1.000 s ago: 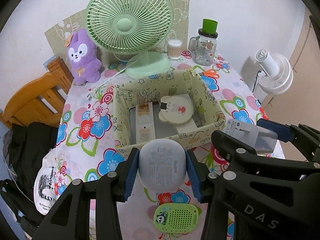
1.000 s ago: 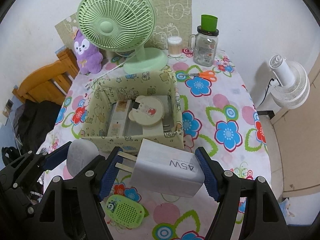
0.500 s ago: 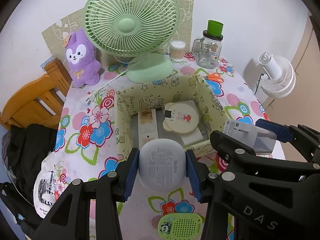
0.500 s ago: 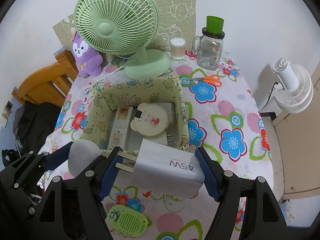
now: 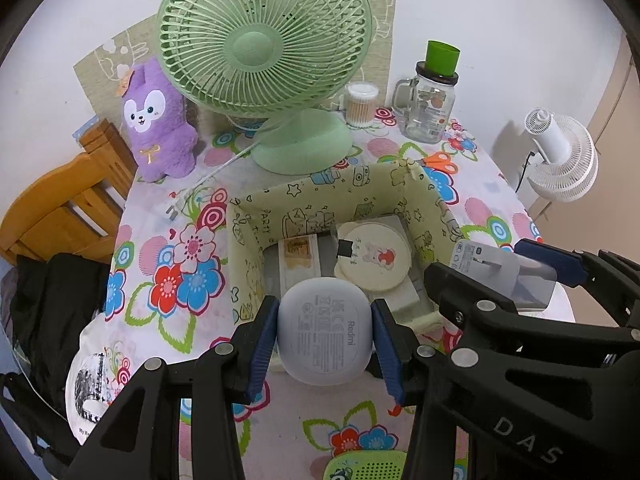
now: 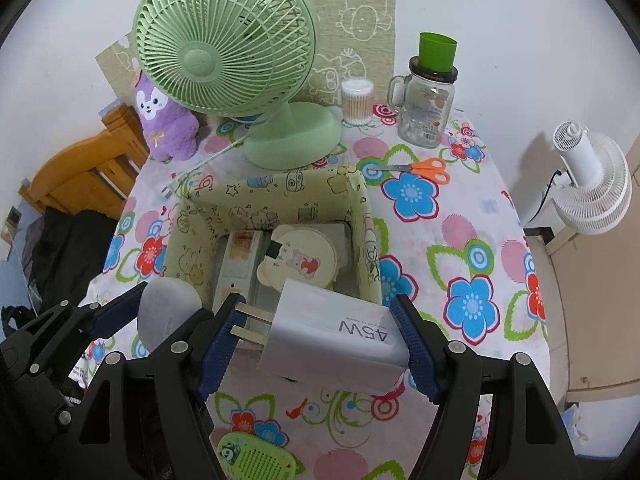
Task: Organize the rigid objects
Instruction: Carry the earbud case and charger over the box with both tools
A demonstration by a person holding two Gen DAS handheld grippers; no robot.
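Now we are carrying earbud case [image 5: 323, 338] clamped in left gripper [image 5: 323, 344], charger [image 6: 334, 336] clamped in right gripper [image 6: 316, 346], over fabric box [image 5: 256, 216]; next needing careful lowering inside before release.

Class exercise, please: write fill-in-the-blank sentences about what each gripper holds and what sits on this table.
1. The left gripper is shut on a white ____ case.
2. The right gripper holds a charger marked ____.
3. The scissors have ____ handles.
4. The plush toy is ____.

Missing words: earbud; 45W; orange; purple
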